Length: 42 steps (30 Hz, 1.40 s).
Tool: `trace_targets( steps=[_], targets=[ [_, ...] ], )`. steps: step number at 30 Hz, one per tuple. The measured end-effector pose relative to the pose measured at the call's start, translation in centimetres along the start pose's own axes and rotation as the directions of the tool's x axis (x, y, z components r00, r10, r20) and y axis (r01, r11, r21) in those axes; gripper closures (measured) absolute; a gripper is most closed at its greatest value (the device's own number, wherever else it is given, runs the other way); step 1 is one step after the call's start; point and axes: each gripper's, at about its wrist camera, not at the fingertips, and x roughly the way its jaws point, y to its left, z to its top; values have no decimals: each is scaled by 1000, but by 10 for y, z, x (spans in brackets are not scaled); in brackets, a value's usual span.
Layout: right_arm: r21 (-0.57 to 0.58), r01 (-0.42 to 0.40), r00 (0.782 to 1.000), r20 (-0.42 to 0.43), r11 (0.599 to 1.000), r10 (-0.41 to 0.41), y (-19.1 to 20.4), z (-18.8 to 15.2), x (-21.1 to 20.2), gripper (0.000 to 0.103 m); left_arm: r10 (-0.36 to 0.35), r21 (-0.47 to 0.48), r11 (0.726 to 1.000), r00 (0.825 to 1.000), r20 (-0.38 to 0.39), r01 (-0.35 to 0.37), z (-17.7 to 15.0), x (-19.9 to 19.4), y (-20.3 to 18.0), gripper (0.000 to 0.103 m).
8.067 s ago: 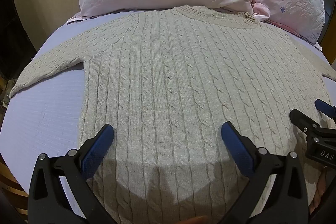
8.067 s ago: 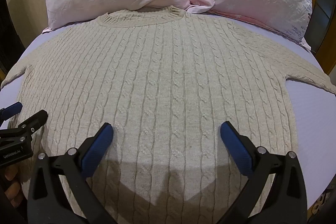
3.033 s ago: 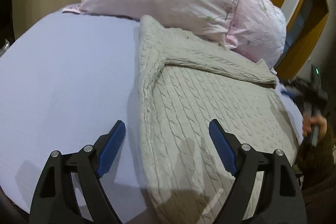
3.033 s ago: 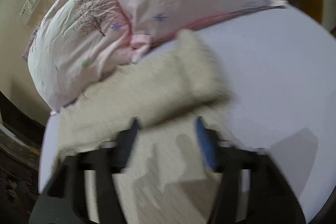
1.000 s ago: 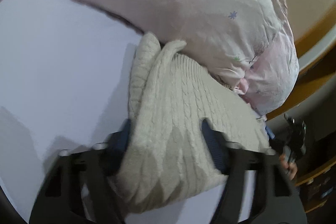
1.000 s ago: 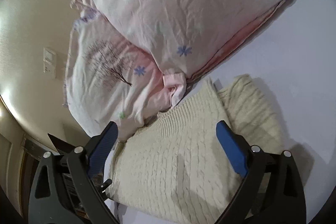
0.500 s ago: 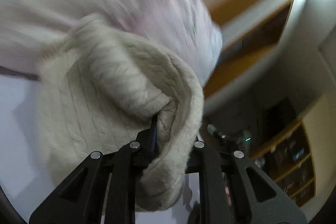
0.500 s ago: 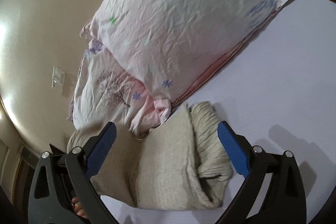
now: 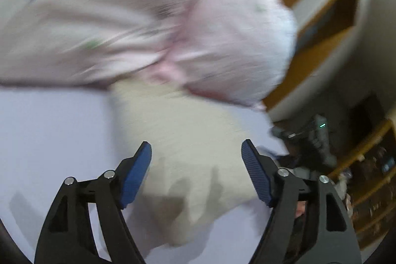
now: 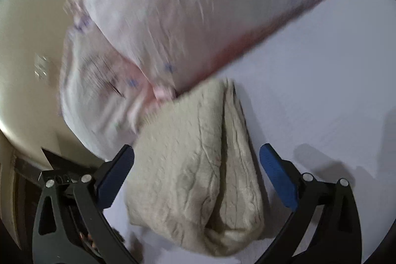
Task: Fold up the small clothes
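Both grippers, left gripper (image 9: 196,172) and right gripper (image 10: 196,176), gape empty over folded beige cable-knit sweater (image 10: 198,175); loose right-side layers could slump, unfolding.

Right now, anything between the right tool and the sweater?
Nothing visible. The folded sweater lies on the sheet straight ahead of the open right tool, with only bare air between. The pillows sit beyond it, touching its far edge, not in the way.
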Motion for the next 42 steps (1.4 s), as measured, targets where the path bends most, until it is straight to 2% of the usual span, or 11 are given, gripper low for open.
trace_targets(
  steps=[9,13,14,17,21,24,27,30,33,37,42],
  targets=[
    [-15,-2,995,-104,1000,1,-3,-15,34,7,62,-55,996,988,-139,-70,-26,40,15,17],
    [-16,-34,994,-107,999,32,-7,-30,37,53,-13,-112,994,987,-158,-5,-24,72,2,17],
    [-7,-59,993,-103,998,58,-7,-31,34,61,-9,-103,995,992,-129,-4,-25,72,0,20],
    [-37,-102,993,-58,994,100,4,-39,27,68,9,-52,999,991,-133,-16,-25,73,-2,56],
    [-163,-214,976,-85,963,202,46,-59,26,73,-46,27,999,999,-19,46,-29,6,10,62],
    [-301,-99,987,-148,949,56,76,-80,47,61,35,112,993,999,27,-38,-45,-33,22,53],
    [-361,65,995,-52,930,-90,91,-93,41,50,178,115,978,984,-2,-177,-64,-47,39,42],
    [-386,12,994,103,922,30,112,-111,-2,30,235,109,964,969,83,-243,-74,-77,40,27],
    [-419,-150,987,-7,895,162,129,-132,-1,9,257,91,958,955,147,-271,-82,-99,32,19],
    [-392,3,994,-101,920,-46,120,-142,54,2,311,85,943,943,116,-322,-97,-94,15,13],
    [-346,-46,999,-21,937,42,122,-153,10,2,431,114,893,901,51,-434,-118,-85,8,5]
  ],
)
